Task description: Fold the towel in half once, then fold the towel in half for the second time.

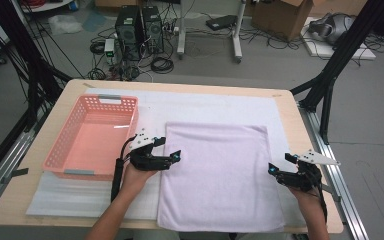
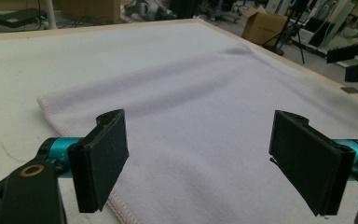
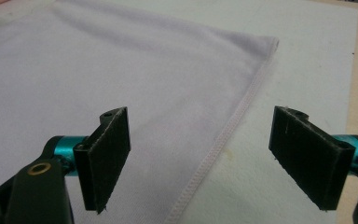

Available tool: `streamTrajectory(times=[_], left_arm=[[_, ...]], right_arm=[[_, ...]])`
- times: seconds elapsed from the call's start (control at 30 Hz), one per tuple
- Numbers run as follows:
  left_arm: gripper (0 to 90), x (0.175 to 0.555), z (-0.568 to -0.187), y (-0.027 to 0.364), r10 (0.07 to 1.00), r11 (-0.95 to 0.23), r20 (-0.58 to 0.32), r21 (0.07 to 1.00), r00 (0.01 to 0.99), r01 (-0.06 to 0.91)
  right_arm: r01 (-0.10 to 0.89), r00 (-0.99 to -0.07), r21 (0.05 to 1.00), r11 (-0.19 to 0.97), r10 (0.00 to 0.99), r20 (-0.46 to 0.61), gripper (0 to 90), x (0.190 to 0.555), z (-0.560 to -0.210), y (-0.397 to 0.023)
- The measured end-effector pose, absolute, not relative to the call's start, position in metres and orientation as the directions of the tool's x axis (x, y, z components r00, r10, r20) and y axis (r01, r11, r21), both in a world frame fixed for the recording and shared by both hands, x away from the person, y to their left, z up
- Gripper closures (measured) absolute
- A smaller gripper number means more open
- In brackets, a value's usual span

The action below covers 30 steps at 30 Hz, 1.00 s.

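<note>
Nearest me, at the bottom of the high view, my left gripper (image 1: 167,150) and right gripper (image 1: 279,164) both stand wide with nothing between the jaws, one at each side edge of the towel (image 1: 220,170). The towel lies flat in the middle of the frame, its long axis running away from me toward the top, so each hemmed side edge sits just inward of its own fingers, both about equally near. Farther, at upper left, sits the basket (image 1: 100,102).
</note>
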<state>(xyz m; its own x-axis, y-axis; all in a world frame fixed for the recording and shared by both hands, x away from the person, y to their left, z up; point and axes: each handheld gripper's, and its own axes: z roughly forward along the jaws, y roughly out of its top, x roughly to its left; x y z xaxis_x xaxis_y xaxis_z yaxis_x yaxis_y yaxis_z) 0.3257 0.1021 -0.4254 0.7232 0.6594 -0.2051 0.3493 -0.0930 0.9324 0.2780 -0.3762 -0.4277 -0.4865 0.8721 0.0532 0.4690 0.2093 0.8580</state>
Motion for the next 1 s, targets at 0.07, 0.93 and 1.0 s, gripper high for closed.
streamTrajectory(times=[0.07,0.93,1.0], left_arm=[[18.2,0.325,-0.425,0.103,0.652,-0.089,-0.215,0.931,0.727,0.355],[18.7,0.327,-0.432,0.113,0.683,-0.072,-0.224,0.927,0.695,0.369],[19.7,0.329,-0.433,0.112,0.691,-0.074,-0.231,0.92,0.685,0.385]], right_arm=[[0.474,-0.489,0.855,0.213,0.871,0.054,19.5,0.276,-0.429,-0.377],[0.48,-0.481,0.852,0.208,0.875,0.058,19.1,0.281,-0.432,-0.375],[0.483,-0.481,0.851,0.205,0.874,0.063,19.1,0.282,-0.432,-0.375]])
